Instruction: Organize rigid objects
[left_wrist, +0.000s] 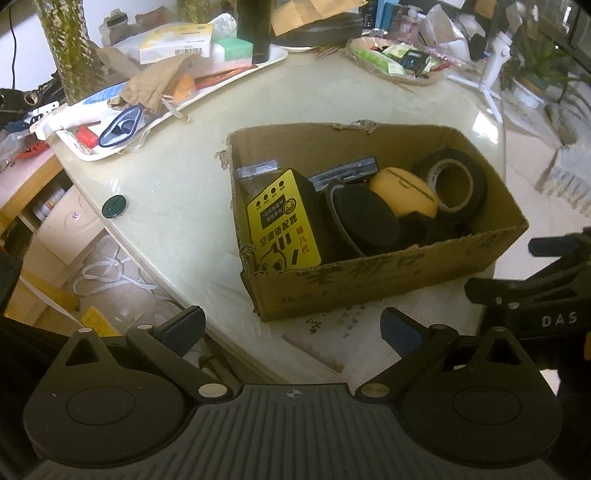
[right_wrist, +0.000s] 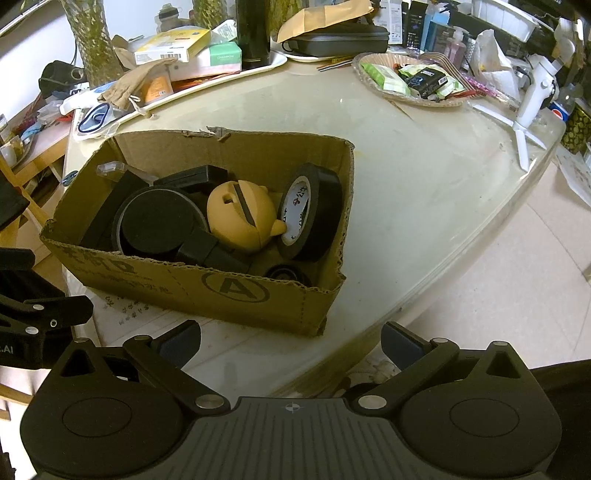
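Observation:
An open cardboard box (left_wrist: 369, 284) stands on the pale table and also shows in the right wrist view (right_wrist: 207, 291). It holds a yellow-labelled black adapter (left_wrist: 284, 225), a black round disc (left_wrist: 365, 219), a yellow rounded toy (left_wrist: 404, 192), a roll of black tape (left_wrist: 454, 181) and dark flat cases. The toy (right_wrist: 240, 218), the tape (right_wrist: 314, 210) and the disc (right_wrist: 157, 221) show in the right wrist view too. My left gripper (left_wrist: 291, 328) is open and empty, in front of the box. My right gripper (right_wrist: 291, 339) is open and empty, near the box's front right corner.
A small dark round cap (left_wrist: 114, 205) lies on the table left of the box. A white tray (left_wrist: 155, 122) of clutter stands at the back left. A wicker plate (right_wrist: 410, 79) of packets and a white tripod (right_wrist: 528, 110) stand at the back right. The table edge curves close on both sides.

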